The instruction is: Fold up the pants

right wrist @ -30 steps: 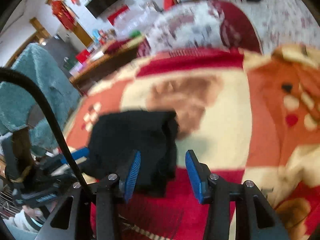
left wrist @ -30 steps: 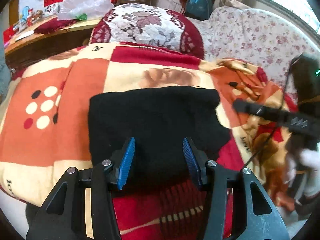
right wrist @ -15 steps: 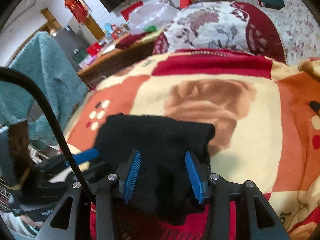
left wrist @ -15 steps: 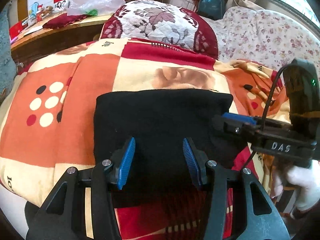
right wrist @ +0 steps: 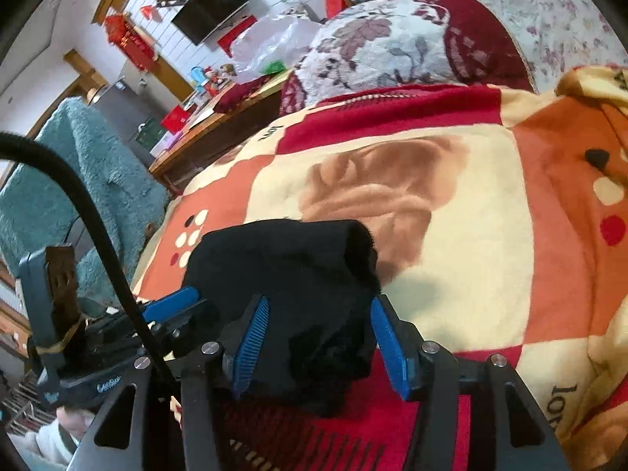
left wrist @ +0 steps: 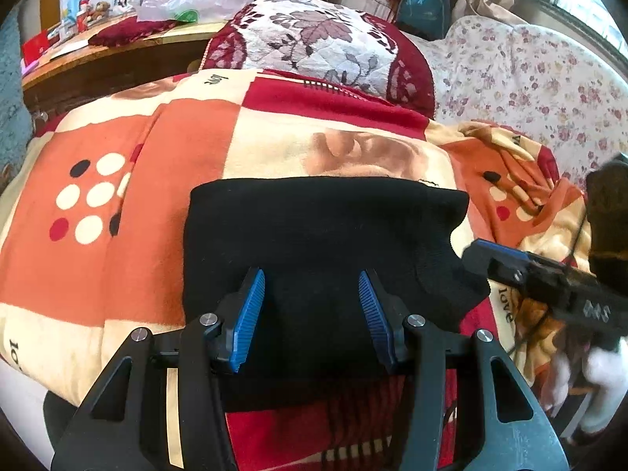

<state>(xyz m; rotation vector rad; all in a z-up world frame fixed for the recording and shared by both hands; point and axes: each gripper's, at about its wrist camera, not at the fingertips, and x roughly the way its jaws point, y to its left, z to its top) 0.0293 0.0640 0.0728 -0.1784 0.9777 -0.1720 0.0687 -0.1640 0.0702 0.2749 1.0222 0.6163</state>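
Lying as a thick black bundle on the patterned fleece blanket (left wrist: 117, 180), the pants (left wrist: 314, 235) already look folded down to a compact rectangle, so the job seems near its end. They read as soft, limp knit: light, not fragile, not slippery against the fleece, but thick enough in layers to spring open or sag if lifted by one point. My judgement is that any further fold wants a hold on a full edge or corner, pinching all layers together, with the second tool pinning or carrying the opposite corner.

Nearest the pants' near edge, the left gripper (left wrist: 312, 310) points steeply down over them. Its blue pads stand apart with black cloth bulging between them; whether the pads press on it I cannot tell, though the near edge looks bunched up between the jaws.

At the pants' right-hand corner, the right gripper (right wrist: 320, 337) also slants down, and its jaws are opening. The corner of the cloth hangs between the pads, with a gap visible beside the right pad, so the grip looks released. In the left wrist view this tool reaches in from the side, its tip just beside the pants' lower right corner, held by a white-gloved hand (left wrist: 600, 369).

Beyond the pants' far edge the blanket runs on to a quilted floral cushion (left wrist: 322, 43).
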